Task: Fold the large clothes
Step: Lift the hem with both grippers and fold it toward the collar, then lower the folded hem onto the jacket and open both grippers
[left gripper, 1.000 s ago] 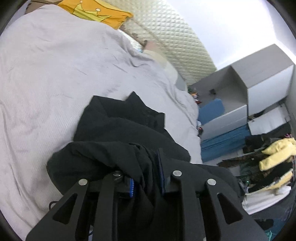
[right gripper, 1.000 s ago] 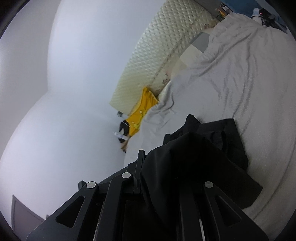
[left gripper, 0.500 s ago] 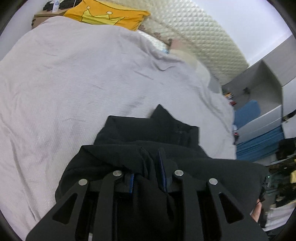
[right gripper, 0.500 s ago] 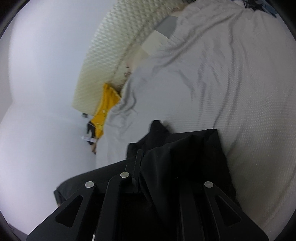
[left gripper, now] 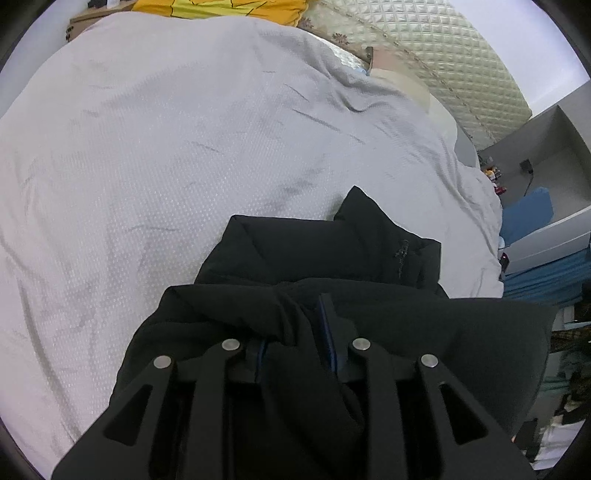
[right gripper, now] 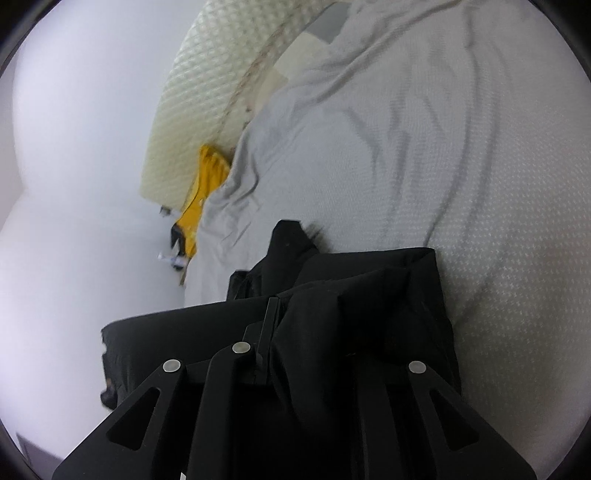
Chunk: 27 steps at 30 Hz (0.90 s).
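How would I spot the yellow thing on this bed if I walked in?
Find the grey bedspread and follow it up to the quilted cream headboard. The yellow cushion lies at that end, at the spread's edge. It is the only bright thing there; the black garment lies at the near end.

No words, brands or numbers can be read in either view. The yellow pillow (left gripper: pixel 221 7) at the head of the bed carries only dark drawn lines, not letters. The small mark on the black garment (left gripper: pixel 325 254) near its zip is too small and dark to tell whether it is a label.
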Available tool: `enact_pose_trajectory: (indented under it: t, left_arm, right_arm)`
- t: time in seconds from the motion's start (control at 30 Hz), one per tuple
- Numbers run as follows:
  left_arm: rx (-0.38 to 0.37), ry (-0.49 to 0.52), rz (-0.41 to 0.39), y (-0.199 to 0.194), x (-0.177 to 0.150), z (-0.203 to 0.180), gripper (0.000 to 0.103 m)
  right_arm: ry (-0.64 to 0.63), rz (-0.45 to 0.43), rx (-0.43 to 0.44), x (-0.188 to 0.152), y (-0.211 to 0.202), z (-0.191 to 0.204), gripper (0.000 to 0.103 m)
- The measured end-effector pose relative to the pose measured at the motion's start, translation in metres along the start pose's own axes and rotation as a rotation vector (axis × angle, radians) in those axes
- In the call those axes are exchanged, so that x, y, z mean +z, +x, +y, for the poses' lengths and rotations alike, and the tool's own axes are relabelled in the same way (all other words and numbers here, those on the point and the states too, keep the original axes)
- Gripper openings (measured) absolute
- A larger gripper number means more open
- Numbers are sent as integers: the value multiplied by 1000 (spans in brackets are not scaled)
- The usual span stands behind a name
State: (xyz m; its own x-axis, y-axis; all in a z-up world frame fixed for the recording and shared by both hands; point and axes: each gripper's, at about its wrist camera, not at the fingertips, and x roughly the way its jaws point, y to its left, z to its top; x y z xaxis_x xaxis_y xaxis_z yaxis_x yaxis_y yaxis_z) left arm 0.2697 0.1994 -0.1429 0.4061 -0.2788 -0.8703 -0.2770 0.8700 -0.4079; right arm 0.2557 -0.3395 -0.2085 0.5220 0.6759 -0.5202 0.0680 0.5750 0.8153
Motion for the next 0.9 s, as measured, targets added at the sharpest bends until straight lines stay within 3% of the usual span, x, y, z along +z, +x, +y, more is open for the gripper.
enact_pose_trajectory:
  t: [0.13,0.2,0.3,0.4,0.47,0.53,0.63,0.73,0.9]
  left_arm:
    - [-69,1,-10,-16,-2,4,34]
    - [-105,9,-16,-23,-3,4,40]
    - [-170,4,-42,-42,-10,10,52]
    - [-148,76,-89,-58,-20,4,69]
    - [-100,159,-217,-80,-35,-7,73]
    - [-86,235,-349,-102,-52,-19,78]
    - [-39,302,-476,-124,-76,-35,80]
    - [-22,389,-507,-127,-101,-50,81]
    - [-69,473,-438,-101,-139,-66,81]
  right_arm:
    - [9,-20,97,-7,-18,-7,44]
    - [1,-39,85,-12,-30,-11,46]
    - [-43,-90,-1,-17,-54,-7,49]
    - [-132,-200,-144,-25,-85,12,61]
    - [-212,-315,-217,-38,-107,32,68]
    - [-295,-386,-249,-55,-117,56,68]
    - [-369,-457,-267,-78,-123,81,68]
    - [-448,-525,-264,-109,-124,101,71]
    - [-519,-508,-243,-139,-109,116,72]
